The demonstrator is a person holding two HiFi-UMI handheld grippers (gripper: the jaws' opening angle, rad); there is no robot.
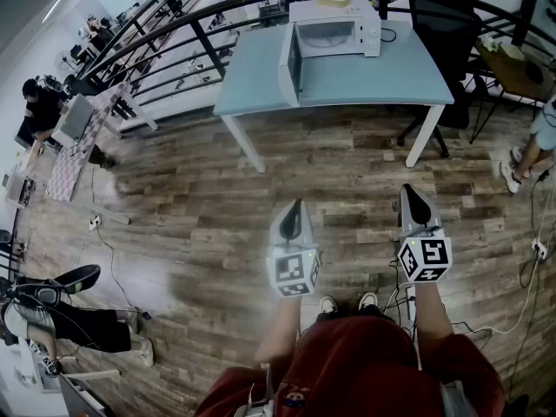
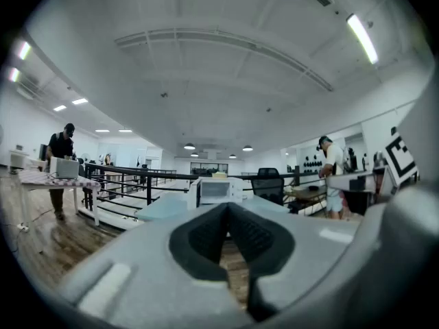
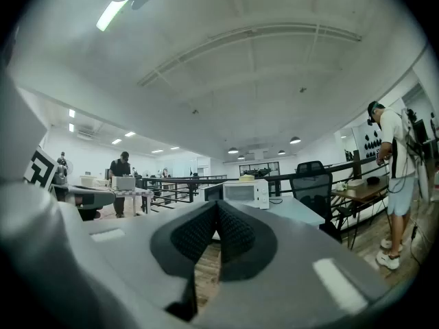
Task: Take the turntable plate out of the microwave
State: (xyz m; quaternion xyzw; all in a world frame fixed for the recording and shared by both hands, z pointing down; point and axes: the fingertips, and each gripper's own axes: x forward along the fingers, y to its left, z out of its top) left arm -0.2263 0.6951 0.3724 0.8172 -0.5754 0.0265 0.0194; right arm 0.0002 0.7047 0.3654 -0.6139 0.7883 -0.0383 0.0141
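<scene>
While the left gripper (image 1: 296, 211) and right gripper (image 1: 415, 194) hold their ribbed black pads (image 2: 206, 235) pressed together on nothing, the white microwave (image 1: 334, 31) stands open on the pale blue table (image 1: 252, 81), well apart. Its plate, presumably inside but too small to see, is likely glass: heavy, slick, breakable; pinch its rim.

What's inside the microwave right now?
The microwave on the table has its door swung open, showing a pale cavity. Whether the turntable plate lies inside is too small and washed out to tell.
</scene>
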